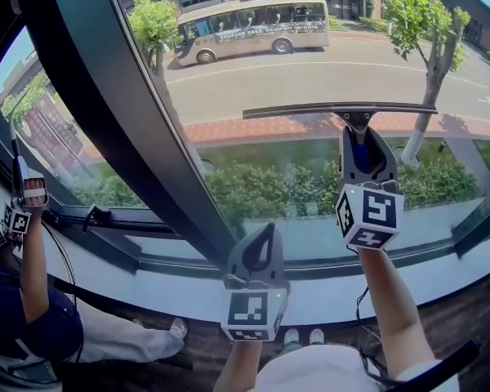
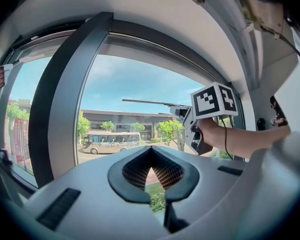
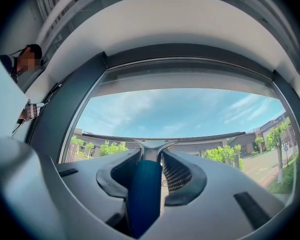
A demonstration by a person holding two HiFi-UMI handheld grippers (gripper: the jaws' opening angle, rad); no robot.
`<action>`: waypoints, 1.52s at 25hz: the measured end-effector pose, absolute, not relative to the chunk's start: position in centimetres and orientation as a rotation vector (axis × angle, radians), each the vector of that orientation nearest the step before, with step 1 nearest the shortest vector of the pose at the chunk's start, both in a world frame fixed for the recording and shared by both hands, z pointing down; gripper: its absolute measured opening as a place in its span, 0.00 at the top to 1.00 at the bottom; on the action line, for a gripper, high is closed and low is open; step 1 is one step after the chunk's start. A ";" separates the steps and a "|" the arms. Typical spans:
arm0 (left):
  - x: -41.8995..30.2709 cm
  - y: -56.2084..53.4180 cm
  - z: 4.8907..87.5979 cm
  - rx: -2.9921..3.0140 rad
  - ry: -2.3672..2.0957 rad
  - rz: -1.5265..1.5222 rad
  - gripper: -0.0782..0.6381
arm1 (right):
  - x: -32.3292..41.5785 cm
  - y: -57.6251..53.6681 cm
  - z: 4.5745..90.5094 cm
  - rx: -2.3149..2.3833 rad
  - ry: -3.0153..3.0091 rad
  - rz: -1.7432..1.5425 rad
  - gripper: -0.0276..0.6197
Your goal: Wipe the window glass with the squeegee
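Observation:
The squeegee has a long dark blade [image 1: 339,109] lying flat and level against the window glass [image 1: 310,64], with a blue handle [image 1: 360,155] below it. My right gripper [image 1: 361,134] is shut on that handle, jaws pointing up at the glass. In the right gripper view the blue handle [image 3: 144,194] runs up between the pads to the blade [image 3: 190,137]. My left gripper [image 1: 269,228] hangs lower and to the left, near the sill, shut with nothing in it; its tips [image 2: 152,149] meet. From there the squeegee blade [image 2: 147,102] and right gripper [image 2: 197,131] show.
A thick dark window post [image 1: 122,113] slants along the pane's left side. A pale sill [image 1: 327,296] runs below the glass. Another person [image 1: 33,300] stands at the far left, holding a gripper [image 1: 20,207] at the neighbouring pane. Outside are a bus [image 1: 253,27] and a road.

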State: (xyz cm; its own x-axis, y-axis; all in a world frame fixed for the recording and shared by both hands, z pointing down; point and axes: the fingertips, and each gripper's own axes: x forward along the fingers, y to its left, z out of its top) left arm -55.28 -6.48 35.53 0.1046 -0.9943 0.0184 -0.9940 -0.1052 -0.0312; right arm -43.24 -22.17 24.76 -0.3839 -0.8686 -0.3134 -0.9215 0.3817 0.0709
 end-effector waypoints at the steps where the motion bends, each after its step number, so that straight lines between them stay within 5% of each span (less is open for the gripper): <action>1: -55.2 -6.4 35.6 -2.327 2.089 -0.061 0.89 | -43.2 -22.1 25.5 -1.600 2.422 0.334 0.75; 38: -55.7 -3.8 43.8 -2.324 2.308 -0.232 0.89 | -40.9 -21.6 48.5 -1.774 2.672 -0.007 0.75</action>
